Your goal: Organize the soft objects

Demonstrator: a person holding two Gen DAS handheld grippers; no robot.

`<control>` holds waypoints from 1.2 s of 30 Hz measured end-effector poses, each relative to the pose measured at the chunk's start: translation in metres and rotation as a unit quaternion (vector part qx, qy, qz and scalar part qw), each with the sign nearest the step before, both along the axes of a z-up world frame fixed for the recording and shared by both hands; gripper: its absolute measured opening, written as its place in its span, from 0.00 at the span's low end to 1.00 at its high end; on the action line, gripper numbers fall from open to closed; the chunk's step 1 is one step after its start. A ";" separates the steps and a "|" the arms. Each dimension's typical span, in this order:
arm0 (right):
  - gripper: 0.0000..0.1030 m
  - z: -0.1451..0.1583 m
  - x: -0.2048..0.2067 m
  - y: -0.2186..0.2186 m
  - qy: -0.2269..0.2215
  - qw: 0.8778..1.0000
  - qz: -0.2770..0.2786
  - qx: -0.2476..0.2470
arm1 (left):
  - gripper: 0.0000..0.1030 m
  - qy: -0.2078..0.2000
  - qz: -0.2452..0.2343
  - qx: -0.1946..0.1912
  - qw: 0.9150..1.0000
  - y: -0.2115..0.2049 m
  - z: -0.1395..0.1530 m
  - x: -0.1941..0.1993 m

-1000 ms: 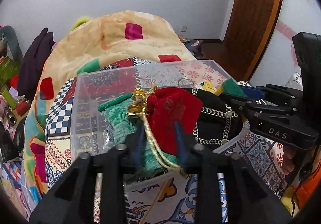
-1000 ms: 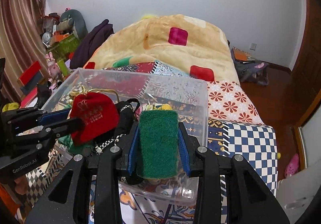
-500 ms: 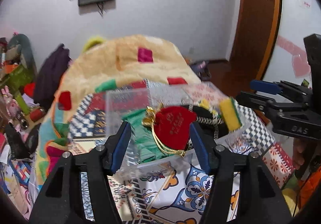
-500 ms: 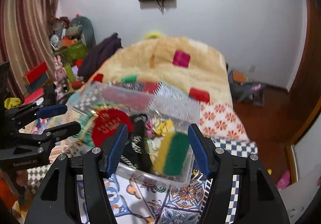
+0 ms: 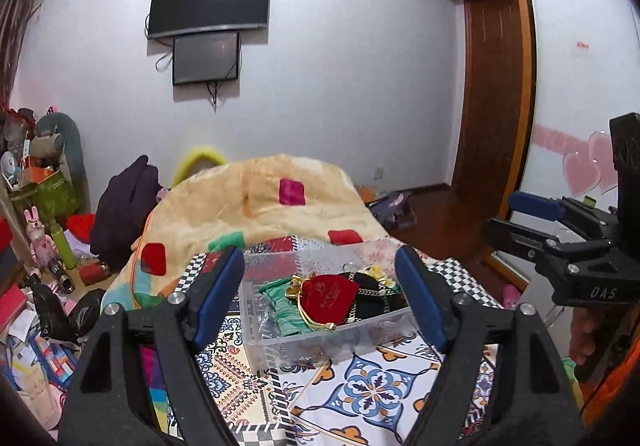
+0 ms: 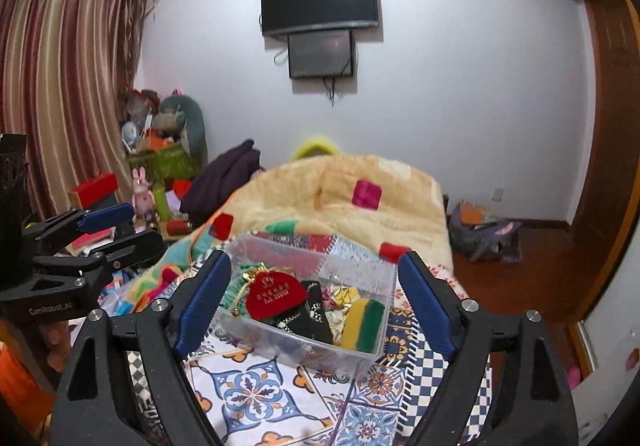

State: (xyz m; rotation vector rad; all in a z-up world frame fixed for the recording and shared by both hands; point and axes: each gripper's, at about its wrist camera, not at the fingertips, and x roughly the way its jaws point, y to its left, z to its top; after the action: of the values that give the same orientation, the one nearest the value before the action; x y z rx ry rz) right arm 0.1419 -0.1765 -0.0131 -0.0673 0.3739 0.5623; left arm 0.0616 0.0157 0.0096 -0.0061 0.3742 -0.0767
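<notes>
A clear plastic bin (image 5: 256,330) (image 6: 384,278) stands on the patterned bed cover. In it lie a red velvet pouch (image 5: 330,296) (image 6: 276,296), a green knit cloth (image 5: 280,304), a black chained bag (image 5: 372,294) (image 6: 308,320) and a yellow-green sponge (image 6: 362,326). My left gripper (image 5: 320,300) is open and empty, held back above and before the bin. My right gripper (image 6: 316,302) is open and empty too, likewise back from the bin. Each gripper shows at the edge of the other's view (image 5: 560,242) (image 6: 88,234).
A peach blanket (image 5: 260,202) (image 6: 344,198) is heaped behind the bin. Clutter and toys (image 6: 160,166) crowd the left floor. A wooden door (image 5: 492,94) and bags on the floor (image 6: 484,234) are at the right. Two screens (image 6: 320,2) hang on the far wall.
Both grippers opened, letting go of the red pouch and the sponge into the bin, then drew back and up away from it.
</notes>
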 end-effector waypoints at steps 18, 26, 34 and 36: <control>1.00 -0.001 -0.039 0.002 -0.049 0.999 -0.006 0.022 | 1.00 -0.030 0.004 -0.012 0.999 0.000 -0.007 -0.028; 1.00 -0.004 -0.044 -0.004 -0.046 0.998 -0.004 0.031 | 1.00 -0.030 0.004 -0.012 0.999 -0.001 -0.007 -0.028; 1.00 -0.004 -0.043 -0.006 -0.041 0.998 -0.003 0.037 | 1.00 -0.034 0.002 0.000 0.999 -0.006 -0.007 -0.030; 1.00 -0.004 -0.043 -0.006 -0.041 0.998 -0.003 0.037 | 1.00 -0.034 0.002 -0.001 0.999 -0.006 -0.007 -0.031</control>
State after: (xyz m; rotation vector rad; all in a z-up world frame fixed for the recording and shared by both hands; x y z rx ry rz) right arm 0.0992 -0.1829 -0.0169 -0.0172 0.2724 0.5652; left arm 0.0310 0.0093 0.0028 -0.0061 0.3055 -0.0730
